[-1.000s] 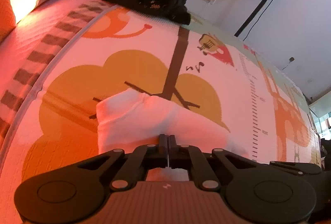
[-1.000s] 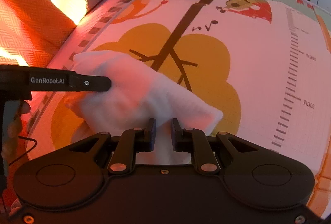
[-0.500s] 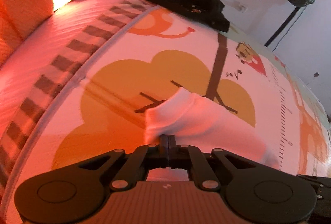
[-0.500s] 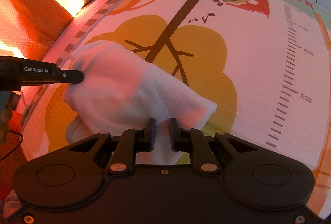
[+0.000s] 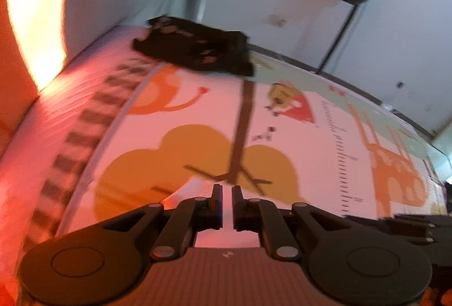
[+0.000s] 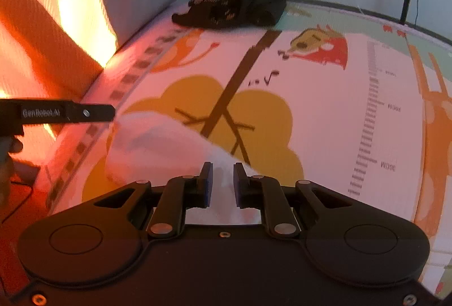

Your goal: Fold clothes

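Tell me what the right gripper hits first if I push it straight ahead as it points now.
Most likely the white garment: the open right gripper has that cloth between and just past its fingers. Beyond it lies the printed mat, then the black clothing pile. Depth is uncertain.

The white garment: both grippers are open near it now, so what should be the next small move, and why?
Probably lift both grippers back and clear of the white garment. The left gripper and right gripper both show a gap between the fingers with no cloth pinched, and the garment lies in a compact bundle on the play mat, so this fold looks finished. The black garment at the far edge could come next.
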Motion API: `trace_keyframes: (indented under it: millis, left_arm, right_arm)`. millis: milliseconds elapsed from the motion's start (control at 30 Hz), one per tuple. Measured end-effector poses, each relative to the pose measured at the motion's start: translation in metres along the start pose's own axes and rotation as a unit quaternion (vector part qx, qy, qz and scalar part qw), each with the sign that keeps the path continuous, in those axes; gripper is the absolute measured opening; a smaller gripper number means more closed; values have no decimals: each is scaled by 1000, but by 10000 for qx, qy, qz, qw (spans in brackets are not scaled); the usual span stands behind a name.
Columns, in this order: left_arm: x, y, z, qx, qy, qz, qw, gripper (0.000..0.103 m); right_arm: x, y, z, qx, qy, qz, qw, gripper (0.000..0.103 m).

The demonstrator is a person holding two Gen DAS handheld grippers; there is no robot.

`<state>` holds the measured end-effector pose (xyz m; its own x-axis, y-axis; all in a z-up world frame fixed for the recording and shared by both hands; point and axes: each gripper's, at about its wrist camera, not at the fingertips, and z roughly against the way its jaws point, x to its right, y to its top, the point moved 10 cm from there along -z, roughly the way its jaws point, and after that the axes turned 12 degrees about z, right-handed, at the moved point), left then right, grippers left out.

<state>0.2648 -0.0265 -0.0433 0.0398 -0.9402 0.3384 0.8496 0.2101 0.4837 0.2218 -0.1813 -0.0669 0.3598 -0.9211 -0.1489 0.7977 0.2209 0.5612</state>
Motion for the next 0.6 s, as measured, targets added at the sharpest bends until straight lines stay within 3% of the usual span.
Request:
trace_keyframes:
  millis: [267, 600]
  left_arm:
    - [36, -20, -57, -650, -292, -422, 9966, 8]
    - [2, -26, -83, -729, 19, 31, 9973, 4]
  right_arm:
    - [-10, 13, -30, -114, 34, -142, 9998, 14]
    - [-2, -10, -68, -438, -32, -349, 9984, 14]
